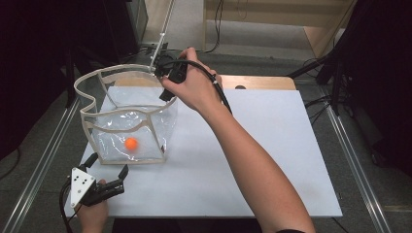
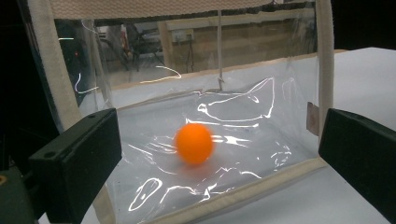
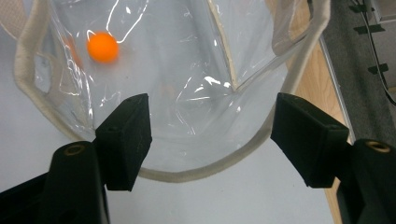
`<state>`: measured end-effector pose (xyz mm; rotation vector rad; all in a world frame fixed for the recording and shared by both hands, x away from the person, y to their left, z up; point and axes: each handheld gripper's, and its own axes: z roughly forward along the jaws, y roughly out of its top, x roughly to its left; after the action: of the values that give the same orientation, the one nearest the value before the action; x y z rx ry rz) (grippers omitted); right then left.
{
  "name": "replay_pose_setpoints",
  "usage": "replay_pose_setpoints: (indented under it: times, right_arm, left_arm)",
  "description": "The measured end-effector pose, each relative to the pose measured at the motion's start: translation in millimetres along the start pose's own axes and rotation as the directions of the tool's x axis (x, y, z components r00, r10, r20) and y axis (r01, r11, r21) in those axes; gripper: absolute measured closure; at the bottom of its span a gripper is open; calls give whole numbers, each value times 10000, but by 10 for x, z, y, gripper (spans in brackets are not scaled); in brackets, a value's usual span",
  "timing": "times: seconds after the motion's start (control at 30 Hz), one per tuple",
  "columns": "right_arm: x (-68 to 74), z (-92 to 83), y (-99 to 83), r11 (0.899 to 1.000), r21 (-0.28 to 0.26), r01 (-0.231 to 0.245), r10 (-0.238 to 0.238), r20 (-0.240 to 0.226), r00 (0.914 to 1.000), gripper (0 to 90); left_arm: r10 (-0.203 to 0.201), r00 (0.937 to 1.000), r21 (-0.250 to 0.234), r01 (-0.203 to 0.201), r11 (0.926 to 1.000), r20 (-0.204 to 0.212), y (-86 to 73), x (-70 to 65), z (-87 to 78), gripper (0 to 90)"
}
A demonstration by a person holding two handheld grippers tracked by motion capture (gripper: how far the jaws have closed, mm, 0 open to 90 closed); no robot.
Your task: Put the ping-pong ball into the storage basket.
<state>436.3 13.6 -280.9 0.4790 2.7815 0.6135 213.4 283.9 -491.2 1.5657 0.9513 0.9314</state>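
Ball (image 1: 131, 143) lies inside clear bag (image 1: 145, 128) at 9 o'clock on worktop (image 1: 272, 160) | right tool (image 1: 167, 90) hovers over bag's far rim at 12 o'clock, jaws apart, gripping nothing | left tool (image 1: 109, 167) at bag's 6 o'clock, jaws wide, empty, facing the ball through the near wall.

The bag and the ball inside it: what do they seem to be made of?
The bag looks like clear soft plastic film: you see through it, and it creases and throws bright glare streaks. Its trim seems woven beige fabric tape, matte with a visible weave. The ball is orange and smooth with a dull finish, probably plastic, though the look alone leaves that open.
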Motion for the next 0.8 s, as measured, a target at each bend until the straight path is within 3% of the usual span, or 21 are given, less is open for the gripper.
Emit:
replay_pose_setpoints:
  times: [0.4,0.6,0.67,0.8]
  right_arm:
    - [-30,-141,-226,9941,-799,-734,725,-142,9973,109]
    - [-47,-148,-351,9913,-883,-977,953,-319,9949,82]
    - [-45,-145,-387,9901,-872,-1101,1078,-312,9937,0]
    - [-41,-128,-458,9904,-883,-1062,1025,-449,9937,0]
  left_arm:
    - [56,10000,21,-56,10000,-13,1,-1,2,0]
    - [67,10000,25,-67,10000,-29,1,-3,3,0]
    - [42,10000,-14,-42,10000,-23,0,-5,6,0]
    - [43,10000,-11,-43,10000,-23,0,-5,6,0]
